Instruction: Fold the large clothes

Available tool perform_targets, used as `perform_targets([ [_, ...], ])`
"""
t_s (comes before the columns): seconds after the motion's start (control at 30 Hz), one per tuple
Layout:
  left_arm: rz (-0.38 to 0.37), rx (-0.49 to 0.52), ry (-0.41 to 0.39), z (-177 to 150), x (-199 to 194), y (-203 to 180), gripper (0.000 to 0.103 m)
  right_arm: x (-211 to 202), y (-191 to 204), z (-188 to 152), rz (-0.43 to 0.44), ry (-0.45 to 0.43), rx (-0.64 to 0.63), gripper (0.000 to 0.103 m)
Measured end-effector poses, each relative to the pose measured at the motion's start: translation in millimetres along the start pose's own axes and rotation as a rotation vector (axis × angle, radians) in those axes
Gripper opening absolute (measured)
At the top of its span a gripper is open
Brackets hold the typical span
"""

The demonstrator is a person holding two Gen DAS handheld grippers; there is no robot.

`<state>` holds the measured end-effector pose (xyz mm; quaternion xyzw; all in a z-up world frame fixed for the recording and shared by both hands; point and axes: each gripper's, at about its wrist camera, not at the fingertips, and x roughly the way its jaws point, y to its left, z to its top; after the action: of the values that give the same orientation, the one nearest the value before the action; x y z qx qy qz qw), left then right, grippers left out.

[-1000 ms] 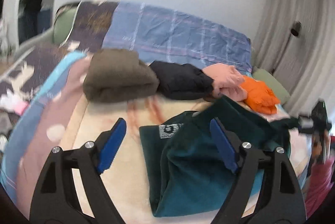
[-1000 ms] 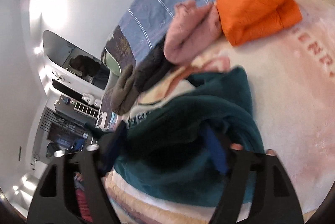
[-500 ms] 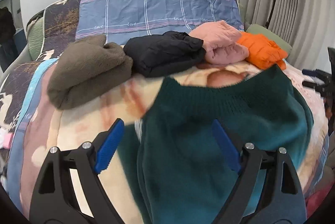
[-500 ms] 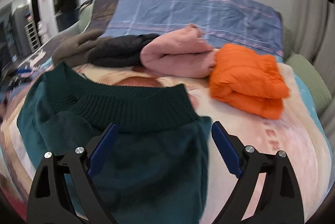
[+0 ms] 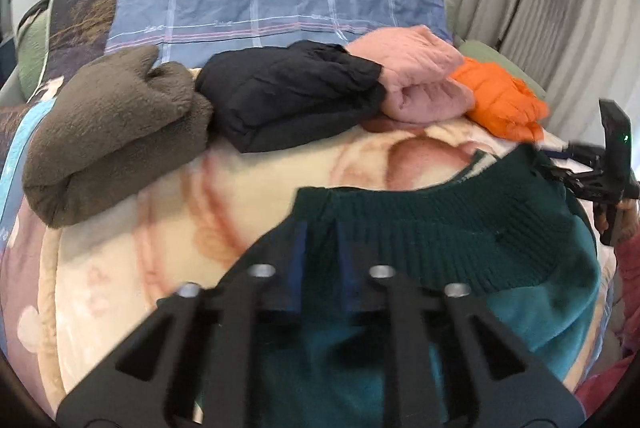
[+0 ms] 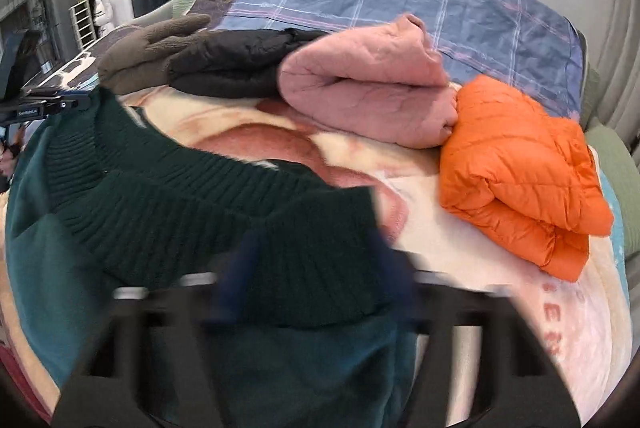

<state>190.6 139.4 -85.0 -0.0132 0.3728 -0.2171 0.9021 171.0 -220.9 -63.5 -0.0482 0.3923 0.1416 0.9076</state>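
While the dark green sweater [image 5: 460, 240] lies spread on the cream, peach-patterned blanket [image 5: 132, 236] of the bed, both grippers hold its ribbed hem. This hem is a thick, darker knit band that runs as a curved ridge across the garment; below it the body is a smoother, teal-toned fleece, bunched in soft folds toward the near edge of the bed. At the left end of the band, the left gripper [image 5: 320, 240] has its blue pads drawn nearly together, pinching the rib between them. At the right end, the right gripper [image 6: 312, 268] appears motion-blurred; its jaws are closing, with a wide fold of the ribbed band between its pads. The band sags slightly between the two grips. Behind the sweater, a row of folded clothes sits against a blue plaid pillow [image 5: 280, 0]: a brown fleece [image 5: 112, 136], a black jacket [image 5: 292, 96], a pink quilted piece [image 6: 368, 88] and an orange puffer jacket [image 6: 516, 172].
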Motion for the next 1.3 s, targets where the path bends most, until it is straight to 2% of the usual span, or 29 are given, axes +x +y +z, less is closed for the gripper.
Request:
perform_targets([
  [0.07,-0.024,-0.03,-0.073,-3.5,-18.0,1.3,0.008,-16.7,-16.3,2.0,0.035,-0.069,0.135,0.013],
  [0.17,-0.021,0.016,-0.168,-9.3,-48.8,-7.2,0.008,-34.9,-19.6,3.8,0.048,-0.107,0.16,0.013],
  [0.27,0.054,0.03,-0.206,-10.8,-64.2,-9.2,0.007,-44.2,-21.8,4.3,-0.001,-0.129,0.174,0.012],
  [0.43,0.154,-0.031,-0.284,-5.5,-80.8,-2.7,0.007,-59.1,-32.3,7.1,0.012,-0.21,0.24,0.012],
  [0.5,0.204,-0.009,-0.254,-2.7,-70.0,0.2,0.007,-47.0,-36.9,9.8,0.01,-0.183,0.253,0.012],
  [0.53,0.235,-0.017,-0.215,-1.7,-53.9,6.9,0.007,-27.8,-42.0,9.8,-0.001,-0.136,0.273,0.012],
  [0.6,0.277,-0.026,-0.095,-6.7,-11.7,20.1,0.007,22.3,-50.3,3.4,-0.021,-0.018,0.296,0.014],
  [0.63,0.317,-0.014,-0.008,-14.9,19.5,24.5,0.007,38.5,-51.1,-1.6,-0.026,0.018,0.303,0.016],
  [0.67,0.324,-0.005,0.063,-22.4,42.6,26.4,0.007,65.1,-52.3,-11.2,-0.014,0.087,0.323,0.018],
  [0.7,0.326,0.0,0.09,-26.0,53.4,26.5,0.007,73.9,-54.8,-16.0,-0.002,0.1,0.349,0.02],
  [0.77,0.349,0.015,0.091,-24.1,53.0,23.9,0.007,67.9,-61.4,-15.7,0.007,0.078,0.379,0.028],
  [0.83,0.374,0.051,0.091,-25.6,50.9,20.3,0.009,58.4,-66.7,-15.7,-0.023,0.058,0.393,0.049],
  [0.87,0.375,0.056,0.09,-26.4,50.7,20.1,0.009,52.3,-71.5,-16.6,-0.073,0.059,0.407,0.066],
  [0.97,0.401,0.069,0.08,-23.8,42.2,19.7,0.013,25.1,-75.7,-15.1,-0.083,0.009,0.42,0.067],
  [1.07,0.466,0.118,0.063,-24.5,29.6,10.7,0.019,-15.9,-57.3,-7.3,-0.177,-0.083,0.33,0.067],
  [1.1,0.48,0.131,0.06,-23.6,25.0,6.6,0.023,-29.1,-48.6,-4.5,-0.179,-0.113,0.298,0.067],
  [1.2,0.499,0.113,0.037,-18.8,6.6,1.5,0.031,-55.5,-19.4,3.8,-0.083,-0.167,0.225,0.067],
  [1.3,0.529,0.073,-0.017,-11.0,-19.8,1.5,0.03,-61.6,17.5,10.4,-0.037,-0.175,0.124,0.064],
])
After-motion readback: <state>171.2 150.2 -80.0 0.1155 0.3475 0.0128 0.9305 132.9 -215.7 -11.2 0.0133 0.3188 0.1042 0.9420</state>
